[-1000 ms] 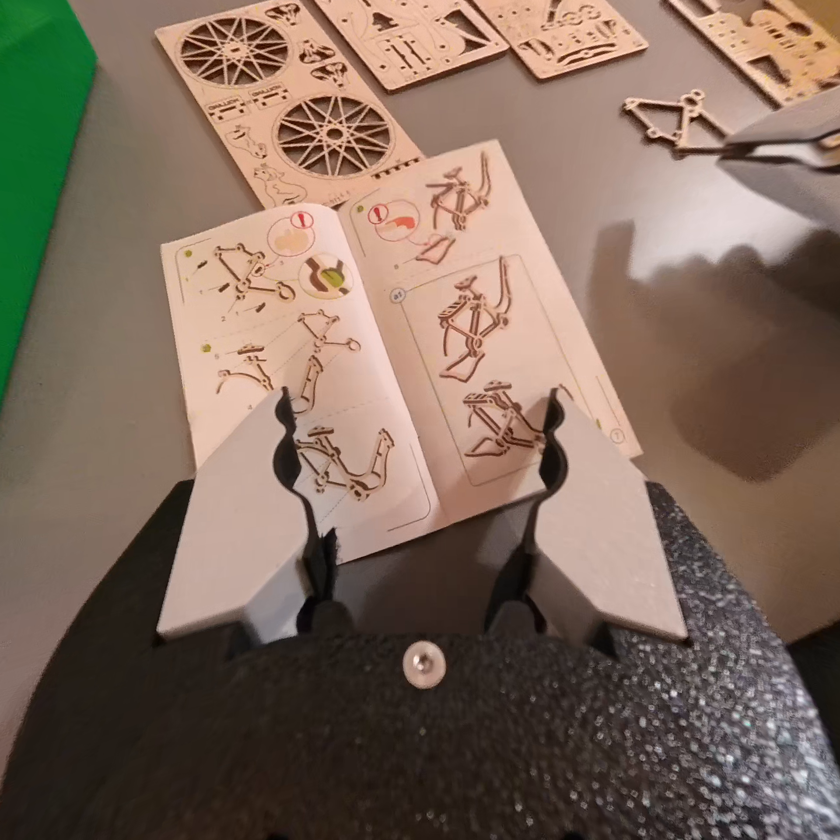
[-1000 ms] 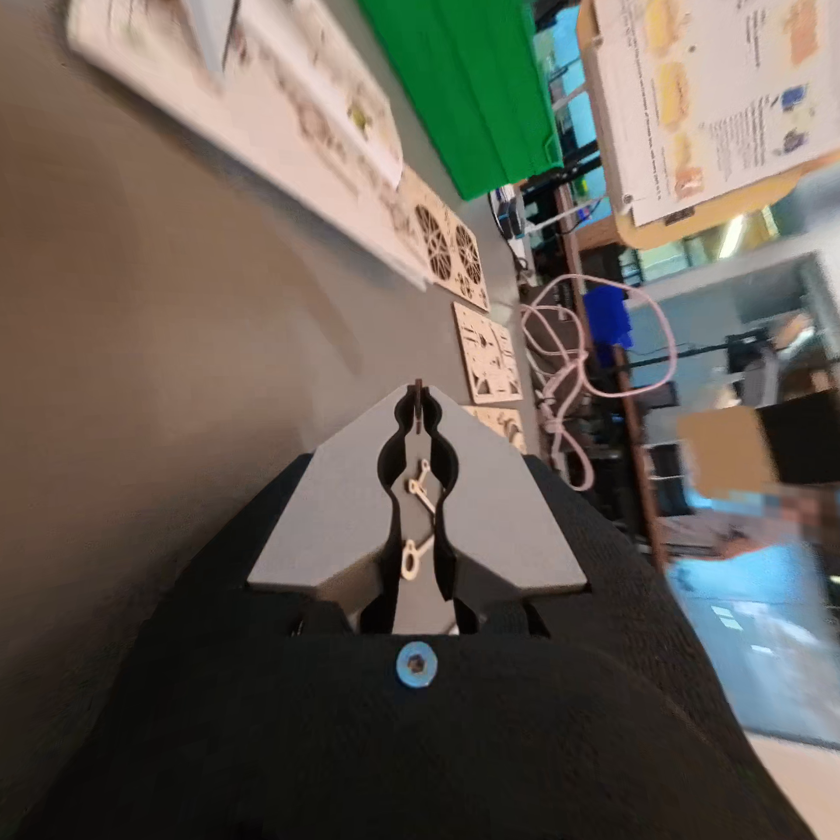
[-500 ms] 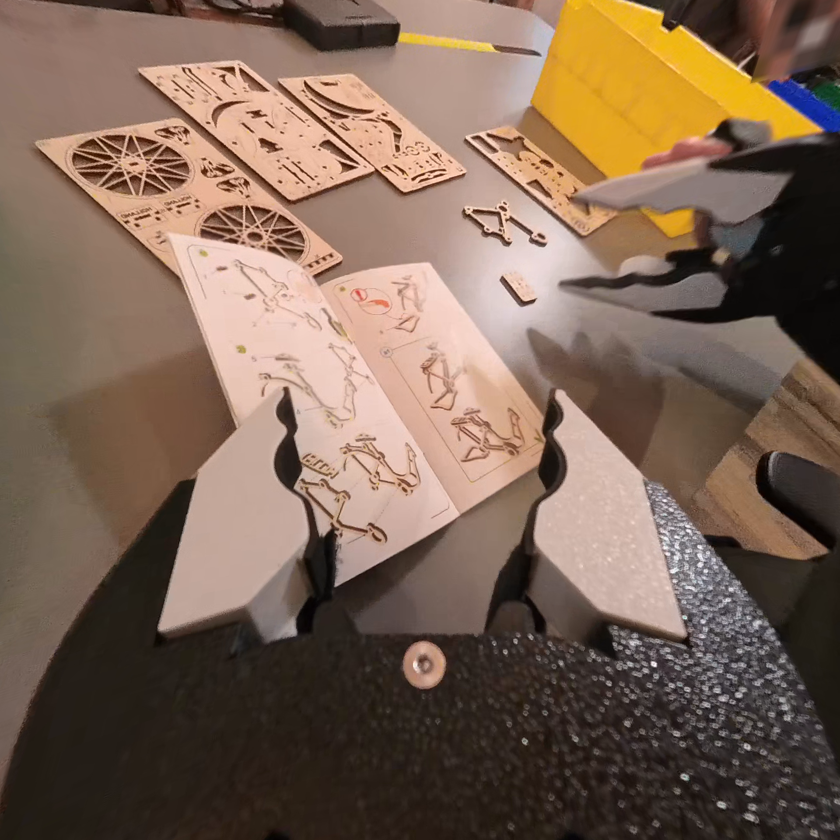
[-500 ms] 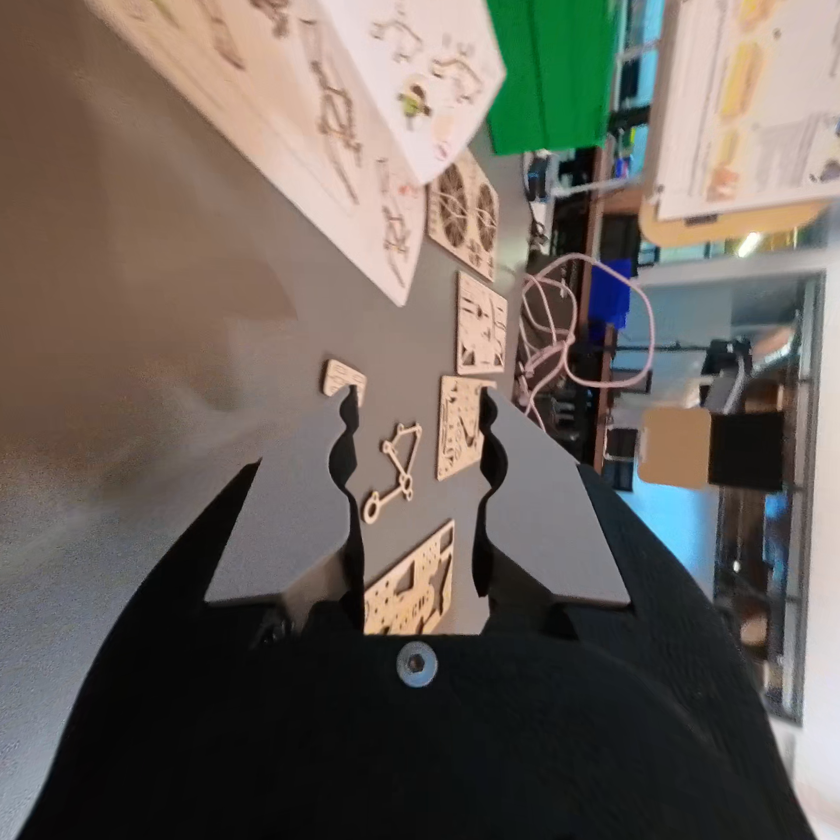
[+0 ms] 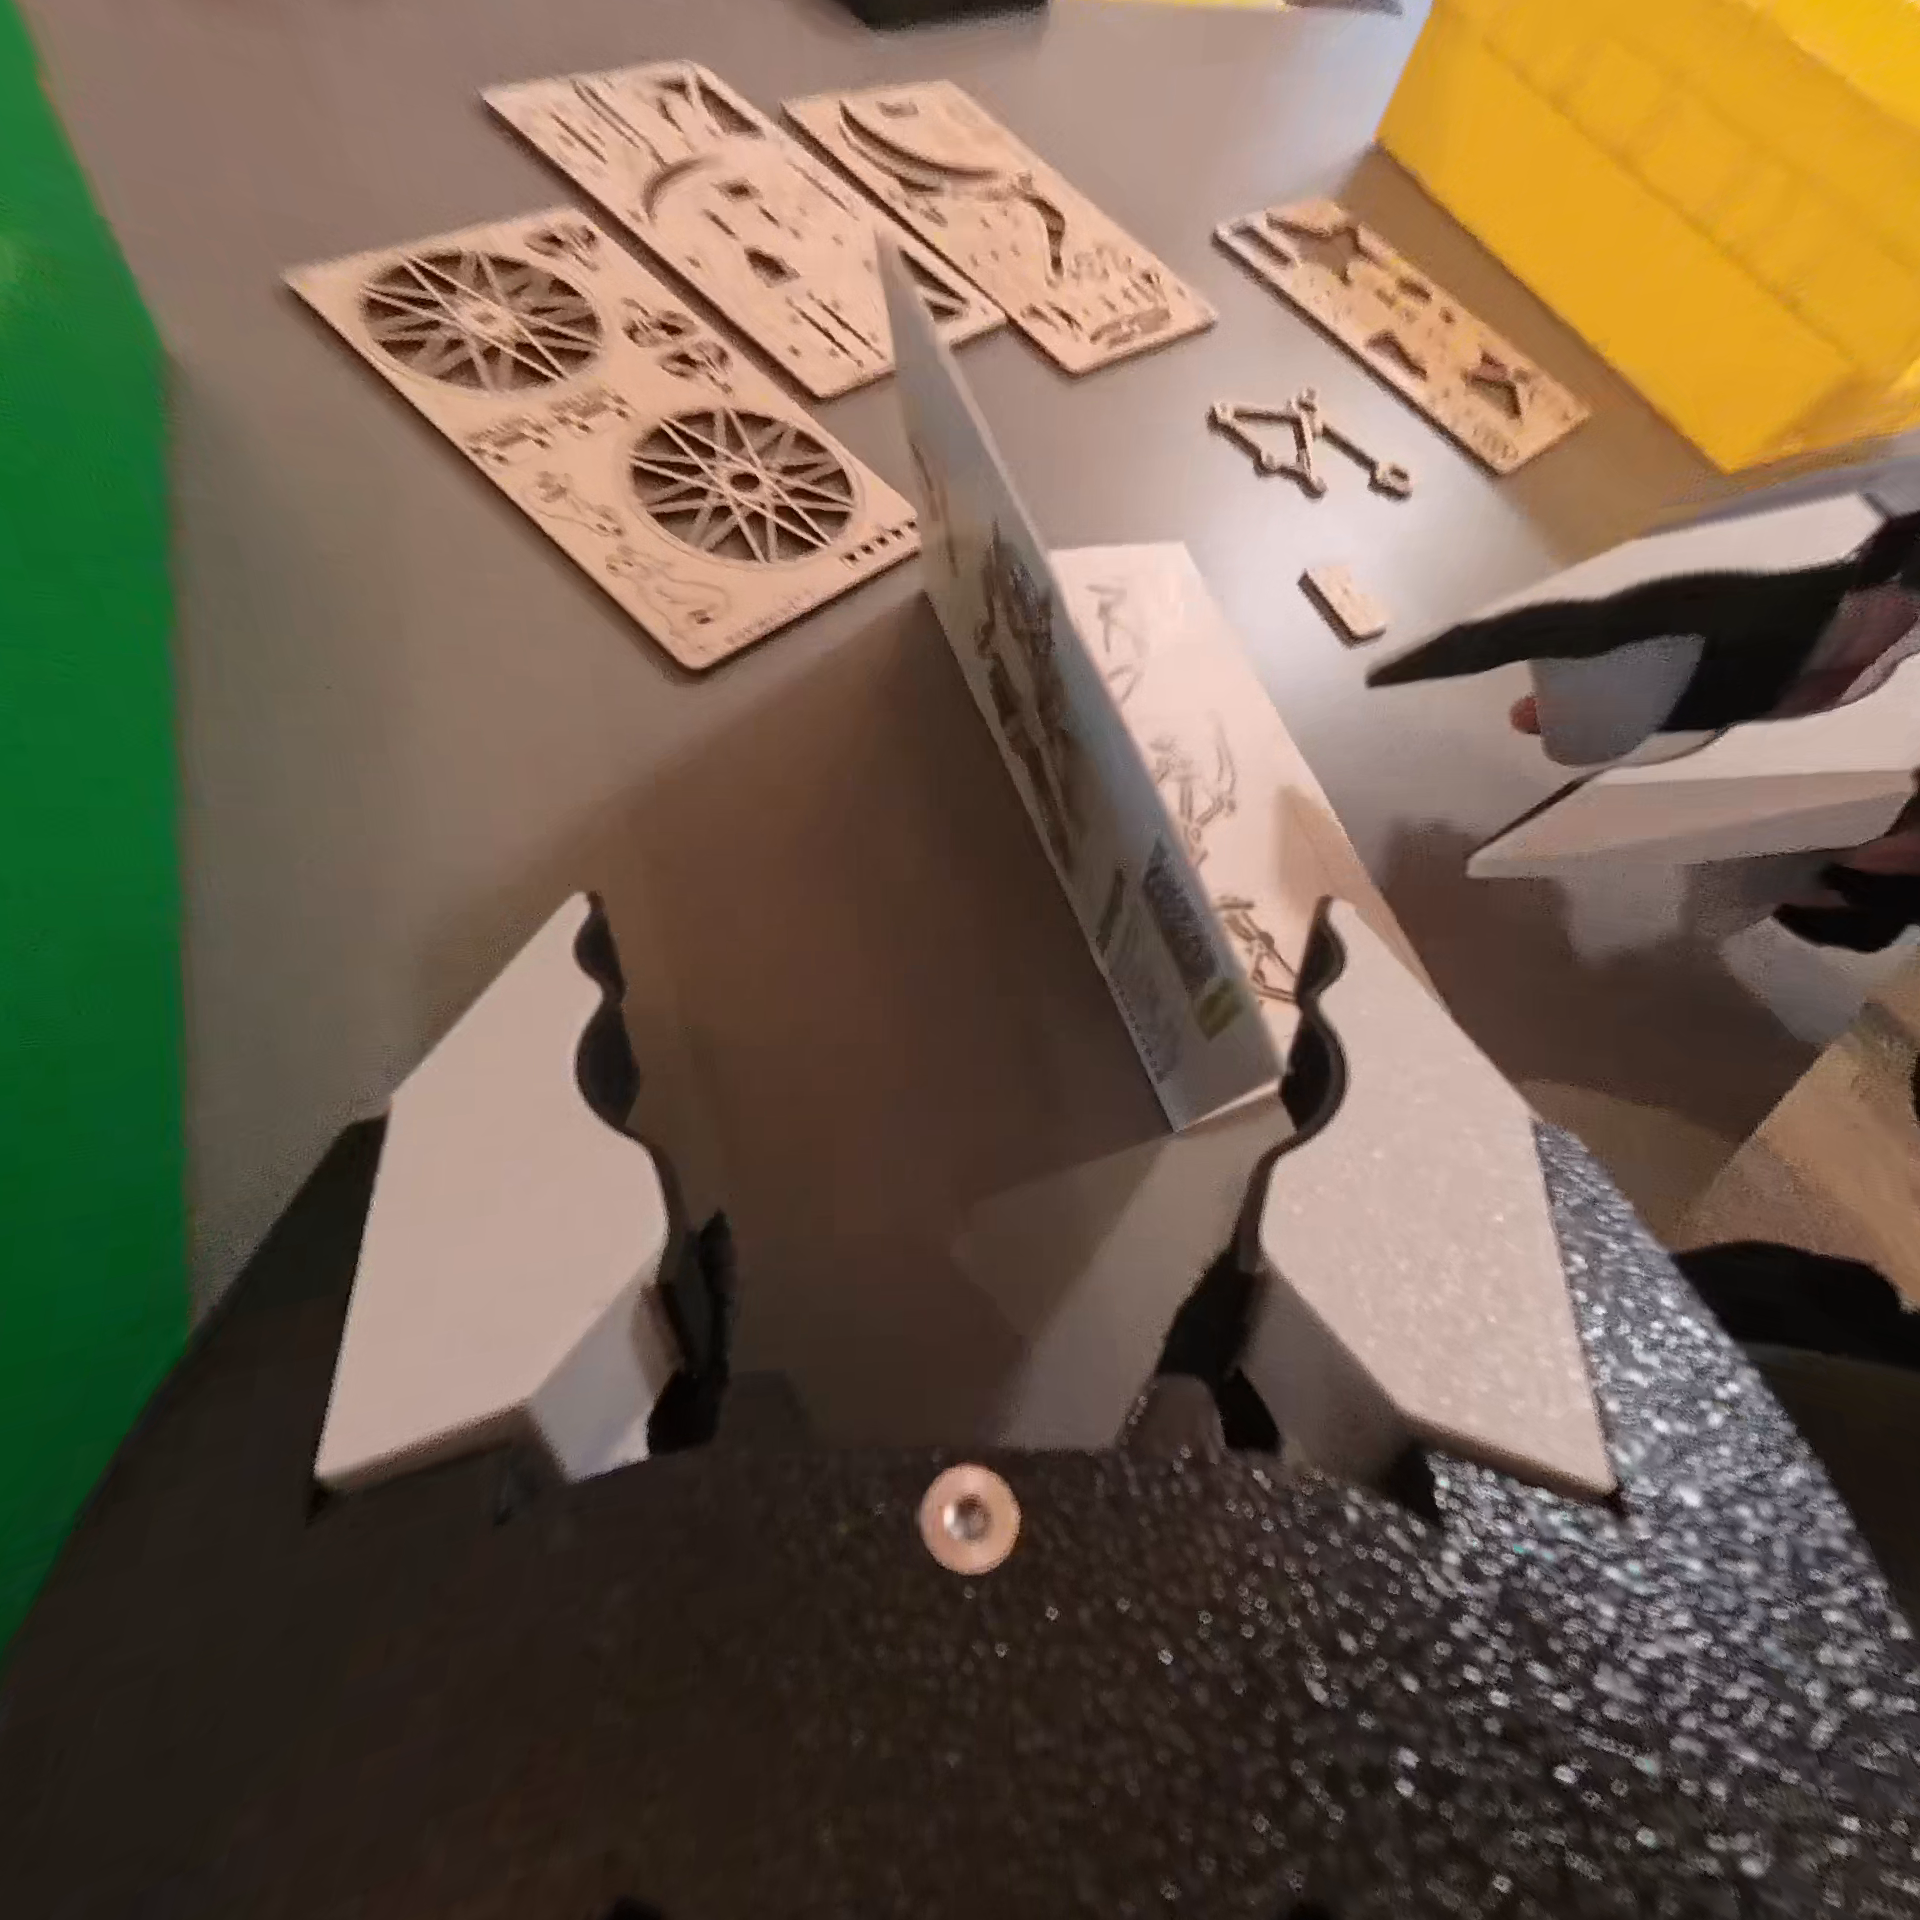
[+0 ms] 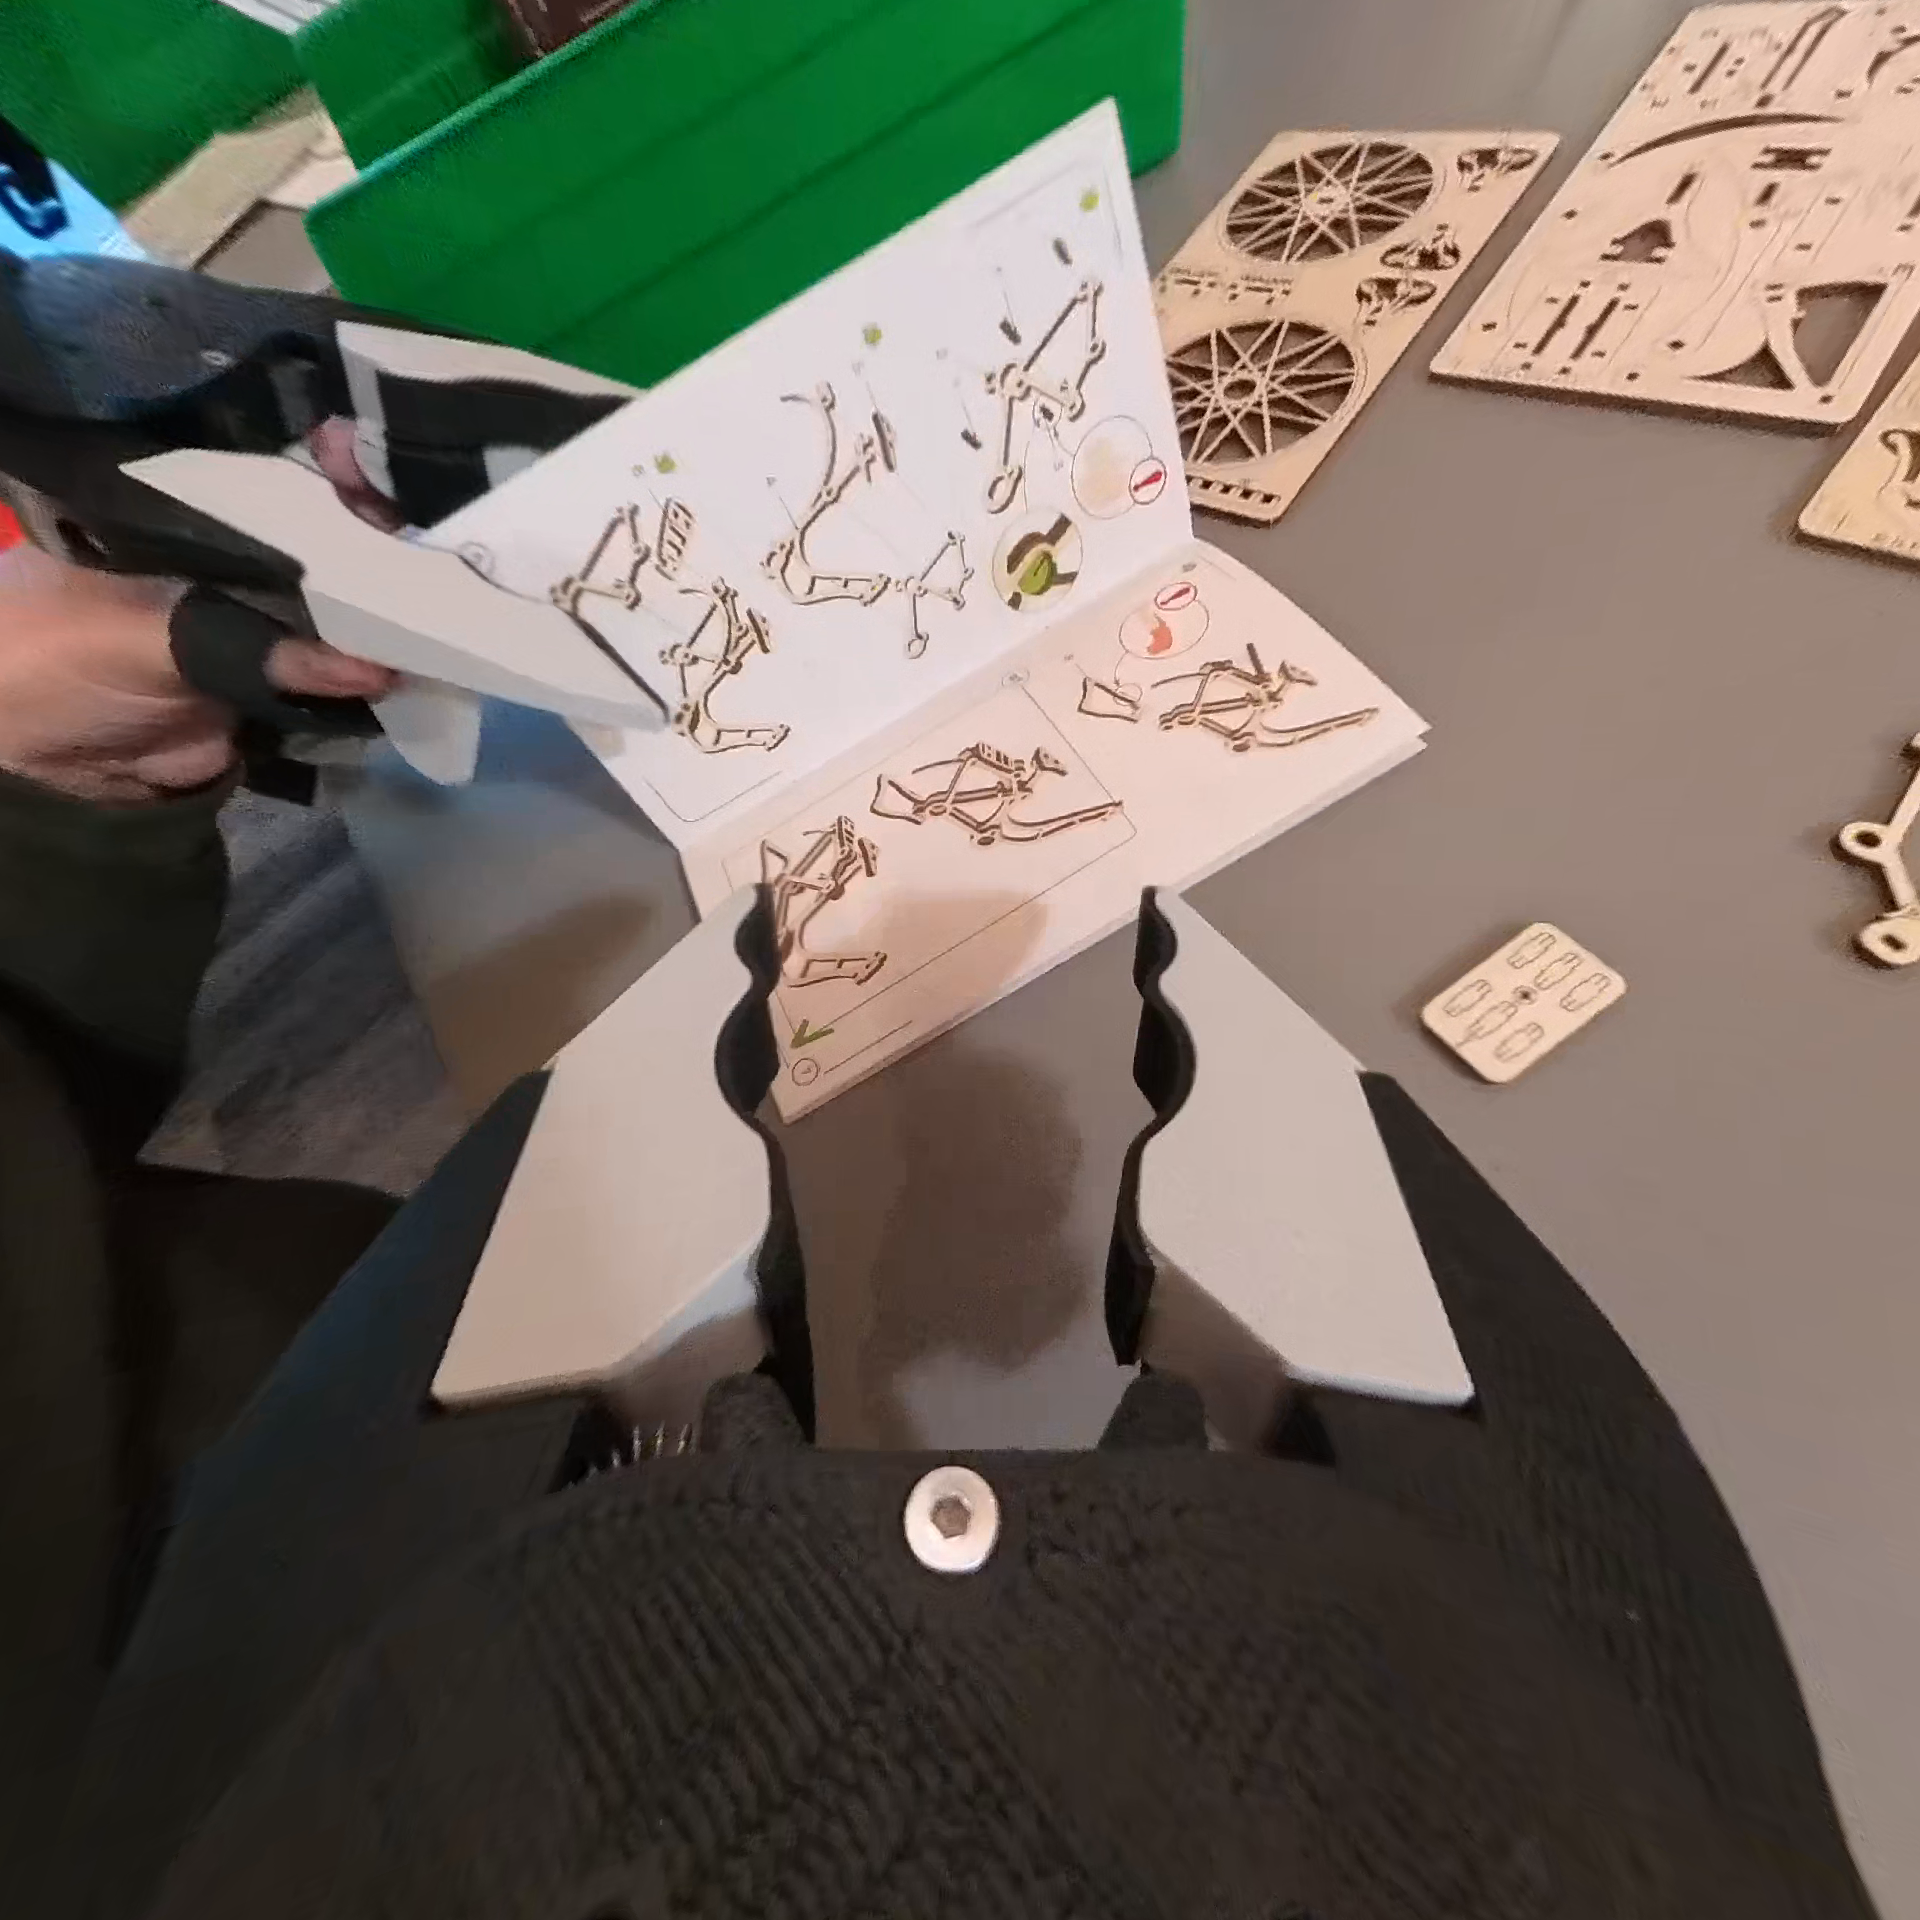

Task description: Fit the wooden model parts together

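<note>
a grey desk [image 6: 1558, 727] carries wooden part sheets [image 5: 613, 436], a loose frame piece [image 5: 1299, 442] and a small tab [image 6: 1522, 1001]. the left gripper [image 5: 956, 914] has its jaws spread beside an upright booklet page [image 5: 1039, 665]. the right gripper [image 6: 951, 914] has its jaws spread over the booklet's flat page.

Instruction booklet [image 6: 935, 665], white with line drawings, lying open near the middle of the grey table [image 6: 1558, 727]; one leaf stands raised, the other lies flat. Green bin [image 6: 727, 156] at the table's far edge in the right wrist view, just beyond the booklet. Yellow bin [image 5: 1662, 229] on the table at the upper right corner of the left wrist view.
</note>
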`<state>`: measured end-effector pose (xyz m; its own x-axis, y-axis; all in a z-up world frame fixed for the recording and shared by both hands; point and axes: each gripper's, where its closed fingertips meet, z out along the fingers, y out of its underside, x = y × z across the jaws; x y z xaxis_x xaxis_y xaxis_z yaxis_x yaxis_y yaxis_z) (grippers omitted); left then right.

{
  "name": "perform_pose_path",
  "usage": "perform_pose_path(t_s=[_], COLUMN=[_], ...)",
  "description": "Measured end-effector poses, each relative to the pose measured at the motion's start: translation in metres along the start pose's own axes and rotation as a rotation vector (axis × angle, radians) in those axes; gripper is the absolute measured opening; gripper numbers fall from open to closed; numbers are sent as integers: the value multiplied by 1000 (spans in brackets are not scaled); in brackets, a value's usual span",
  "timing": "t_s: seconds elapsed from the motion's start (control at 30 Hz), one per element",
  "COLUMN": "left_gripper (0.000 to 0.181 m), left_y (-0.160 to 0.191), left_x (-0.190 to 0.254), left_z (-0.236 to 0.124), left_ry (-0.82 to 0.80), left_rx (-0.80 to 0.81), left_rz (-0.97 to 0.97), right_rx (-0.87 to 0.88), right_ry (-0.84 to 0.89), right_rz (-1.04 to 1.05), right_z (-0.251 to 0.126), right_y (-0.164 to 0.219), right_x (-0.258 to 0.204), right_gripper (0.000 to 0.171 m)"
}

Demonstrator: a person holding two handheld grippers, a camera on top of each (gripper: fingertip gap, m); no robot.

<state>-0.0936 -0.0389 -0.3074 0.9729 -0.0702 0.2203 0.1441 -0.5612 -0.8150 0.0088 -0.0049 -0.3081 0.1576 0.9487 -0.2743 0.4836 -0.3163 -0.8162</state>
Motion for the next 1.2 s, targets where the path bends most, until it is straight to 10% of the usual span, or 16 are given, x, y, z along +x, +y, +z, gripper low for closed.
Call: perform_pose_path(t_s=[0.27,0.43,0.67,0.77,0.87,0.93,1.2], left_gripper=[0,0,0,0,0,0,14], left_y=[-7,-68,-132,-139,-139,-138,-150], left_x=[28,35,36,37,40,39,-22], left_z=[11,-37,-130,-152,-165,-170,-163], left_ry=[140,127,151,128,143,155,20], left_rx=[43,433,899,1007,1069,1076,1031], left_rz=[126,228,157,159,156,147,-5], right_rx=[79,192,423,495,561,548,383], right_ry=[66,38,-514,-761,-891,-874,-562], right_rz=[34,70,254,254,124,17,-294], right_z=[7,10,14,4,-10,-8,21], right_y=[-5,-38,-131,-165,-186,-193,-241], right_x=[16,31,-38,-79,-101,-104,-82], right_gripper=[73,91,93,77,26,0,0])
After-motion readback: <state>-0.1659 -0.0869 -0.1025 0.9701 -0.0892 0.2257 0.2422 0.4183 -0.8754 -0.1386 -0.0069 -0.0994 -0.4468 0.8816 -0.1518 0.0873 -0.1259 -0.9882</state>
